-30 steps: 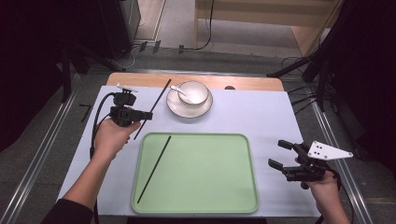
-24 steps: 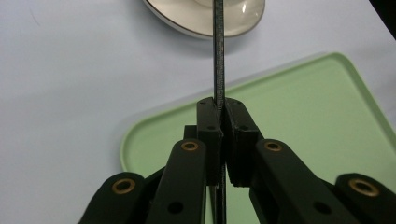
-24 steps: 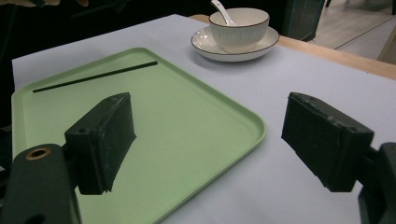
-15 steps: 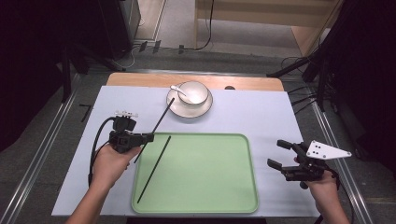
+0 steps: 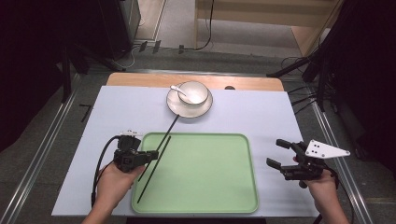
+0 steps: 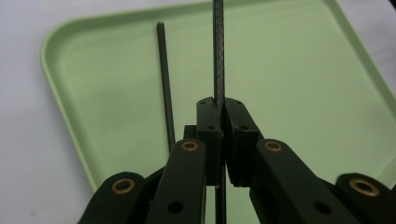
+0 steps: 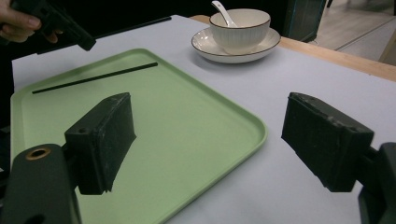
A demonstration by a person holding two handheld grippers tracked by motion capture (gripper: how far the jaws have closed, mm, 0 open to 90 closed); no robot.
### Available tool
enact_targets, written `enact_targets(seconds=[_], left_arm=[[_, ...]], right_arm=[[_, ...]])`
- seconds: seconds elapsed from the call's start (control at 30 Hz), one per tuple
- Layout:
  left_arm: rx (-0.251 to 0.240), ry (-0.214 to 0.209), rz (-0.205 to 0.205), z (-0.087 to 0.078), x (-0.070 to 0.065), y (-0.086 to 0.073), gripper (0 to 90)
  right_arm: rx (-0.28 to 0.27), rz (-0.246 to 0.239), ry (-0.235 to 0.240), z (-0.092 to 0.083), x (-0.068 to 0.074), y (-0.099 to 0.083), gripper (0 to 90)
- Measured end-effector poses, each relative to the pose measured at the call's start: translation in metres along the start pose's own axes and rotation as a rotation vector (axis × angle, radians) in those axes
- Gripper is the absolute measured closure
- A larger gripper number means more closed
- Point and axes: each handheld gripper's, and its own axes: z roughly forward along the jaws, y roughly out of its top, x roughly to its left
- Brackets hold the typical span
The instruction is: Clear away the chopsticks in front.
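My left gripper hovers over the left edge of the green tray, shut on a thin black chopstick. That stick passes between the closed pads and on ahead in the left gripper view. A second black chopstick lies flat in the tray's left part, just beside the held one. My right gripper rests near the tray's right side, open, with nothing between its wide-apart jaws.
A white bowl with a spoon in it stands on a saucer at the far middle of the table. A pale blue mat covers the table. The wooden table edge runs along the back.
My left gripper has carried the chopstick toward the near side and rightward, lower, up to the tray's left edge. The right gripper has stayed in place.
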Motion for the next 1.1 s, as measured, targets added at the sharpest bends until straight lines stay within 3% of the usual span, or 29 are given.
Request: enact_targets(seconds=[0.13,0.37,0.47,0.57,0.83,0.97,1.1], left_arm=[[0.000,-0.017,-0.004,0.005,-0.003,-0.013,85.6],[0.022,0.000,-0.017,0.011,-0.007,-0.027,85.6],[0.039,0.002,-0.031,0.014,-0.008,-0.034,85.6],[0.064,-0.022,-0.060,0.019,-0.007,-0.040,85.6],[0.141,0.024,-0.060,0.032,-0.005,-0.046,85.6],[0.125,0.021,-0.089,0.031,-0.001,-0.046,85.5],[0.126,0.068,-0.096,0.026,0.001,-0.046,85.4]], right_arm=[[0.000,0.001,0.001,0.000,0.000,0.000,17.4],[-0.003,-0.003,0.007,0.001,0.001,0.001,17.4],[-0.005,-0.006,0.007,0.001,0.002,0.001,17.4],[-0.004,-0.004,0.008,0.001,0.001,0.001,17.4],[-0.005,-0.006,0.010,0.001,0.001,0.002,17.4],[-0.007,-0.006,0.008,0.000,0.001,0.001,17.4],[-0.008,-0.008,0.009,-0.001,0.001,0.001,17.4]])
